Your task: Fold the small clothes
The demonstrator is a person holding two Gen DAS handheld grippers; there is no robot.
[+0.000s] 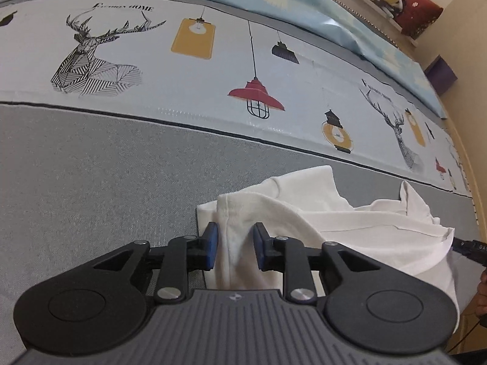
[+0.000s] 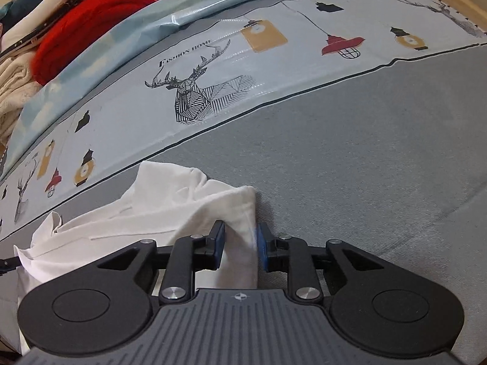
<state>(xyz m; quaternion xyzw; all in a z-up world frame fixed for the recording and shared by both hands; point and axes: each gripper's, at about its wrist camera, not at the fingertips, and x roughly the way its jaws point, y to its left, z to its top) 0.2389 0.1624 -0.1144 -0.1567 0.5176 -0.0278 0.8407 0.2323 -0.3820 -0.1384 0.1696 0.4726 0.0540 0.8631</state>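
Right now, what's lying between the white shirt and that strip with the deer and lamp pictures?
Only bare grey fabric. In both wrist views, the white shirt rests on it, short of the printed strip, with nothing else between.

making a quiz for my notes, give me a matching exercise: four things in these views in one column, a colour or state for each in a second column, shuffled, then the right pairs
Things:
1. left gripper
2. white garment
3. folded garment on the far pile
4. hanging lamp print

States:
A. bright red cloth, stacked with other clothes
B. red shade with a black cage below
C. bunched on the grey cover, one end between each gripper's pads
D. blue pads either side of a white fold

Pairs: 1-D, 2-C, 3-A, 4-B
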